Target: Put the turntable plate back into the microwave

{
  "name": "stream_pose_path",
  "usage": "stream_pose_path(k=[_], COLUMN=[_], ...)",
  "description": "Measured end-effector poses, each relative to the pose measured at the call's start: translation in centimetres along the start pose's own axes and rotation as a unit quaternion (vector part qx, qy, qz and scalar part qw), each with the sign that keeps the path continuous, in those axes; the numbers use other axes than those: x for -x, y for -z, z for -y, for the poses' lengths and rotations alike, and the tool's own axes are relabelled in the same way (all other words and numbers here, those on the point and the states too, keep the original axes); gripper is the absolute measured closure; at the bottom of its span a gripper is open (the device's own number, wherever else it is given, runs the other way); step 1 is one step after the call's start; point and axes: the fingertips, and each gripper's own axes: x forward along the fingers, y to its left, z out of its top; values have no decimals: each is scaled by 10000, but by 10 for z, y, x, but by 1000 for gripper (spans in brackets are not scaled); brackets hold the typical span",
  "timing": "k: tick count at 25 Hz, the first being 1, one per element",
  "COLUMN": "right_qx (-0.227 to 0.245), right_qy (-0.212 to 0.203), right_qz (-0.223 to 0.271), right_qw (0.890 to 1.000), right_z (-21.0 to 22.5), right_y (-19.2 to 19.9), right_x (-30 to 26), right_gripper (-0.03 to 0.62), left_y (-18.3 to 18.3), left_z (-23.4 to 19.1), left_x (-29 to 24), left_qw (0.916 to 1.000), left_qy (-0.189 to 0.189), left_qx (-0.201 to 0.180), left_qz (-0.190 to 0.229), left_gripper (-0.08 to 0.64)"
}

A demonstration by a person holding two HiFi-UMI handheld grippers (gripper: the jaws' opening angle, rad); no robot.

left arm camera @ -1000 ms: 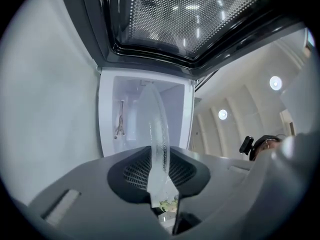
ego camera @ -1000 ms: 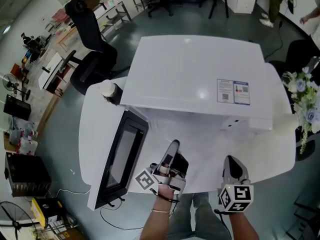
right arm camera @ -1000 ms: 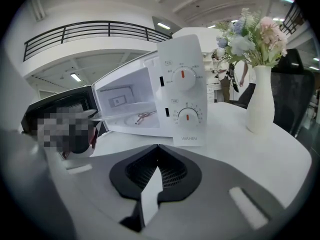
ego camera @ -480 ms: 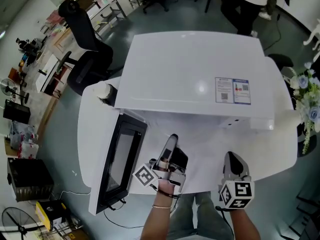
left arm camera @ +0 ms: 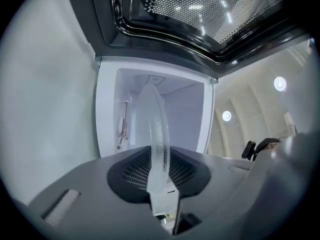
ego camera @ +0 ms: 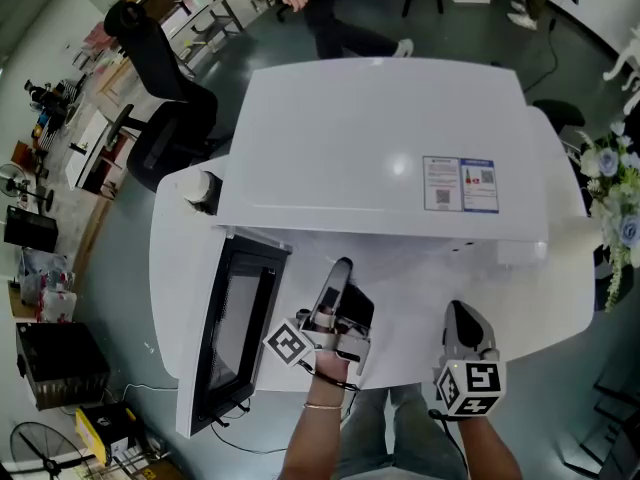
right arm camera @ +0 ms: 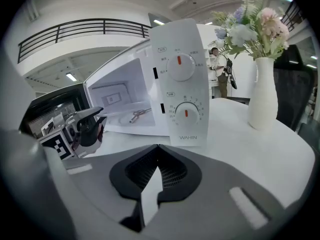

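A clear glass turntable plate (left arm camera: 152,119) stands edge-on between the jaws of my left gripper (left arm camera: 159,156), which is shut on its rim. The plate points into the open cavity (left arm camera: 165,109) of the white microwave (ego camera: 380,148). In the head view the left gripper (ego camera: 338,293) sits just in front of the opening, beside the swung-out door (ego camera: 235,328); the glass is hard to make out there. A roller ring (right arm camera: 138,115) lies on the cavity floor. My right gripper (ego camera: 463,330) rests lower right, shut and empty, facing the control panel (right arm camera: 181,91).
A white vase with flowers (right arm camera: 261,101) stands on the table right of the microwave, seen as flowers (ego camera: 612,198) at the table's right edge. A small white container (ego camera: 200,186) sits at the microwave's left rear. An office chair (ego camera: 160,88) stands behind.
My left gripper has eased the plate a little closer to the microwave opening. The right gripper has kept still. A person has walked past behind the table.
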Motion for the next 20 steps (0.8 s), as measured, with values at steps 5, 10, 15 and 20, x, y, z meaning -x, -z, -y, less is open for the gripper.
stream_pose_path(k=[5,10,15,20], right_qx=[-3,-6,-35,-50], right_qy=[-13,-14,-19,-12], right_qz=[-49,-90,-109,-132], right_qw=[10000,10000,9999,9999], right_z=[1,1,0,0], right_y=[2,3,4,5], right_x=[-1,-2,-4,-5], right_gripper=[583,583,583,582], left_y=[-1,-3,-4,-7], left_z=[-3,-5,-8,-11], left_x=[-9,-17,-24,-31], left_qw=[10000,10000,10000,10000], left_qy=[-3,-15,-6,-14], left_qx=[-13,1,-6,-15], left_qz=[-17,-29,-60,-88], left_gripper=[482,482,480,480])
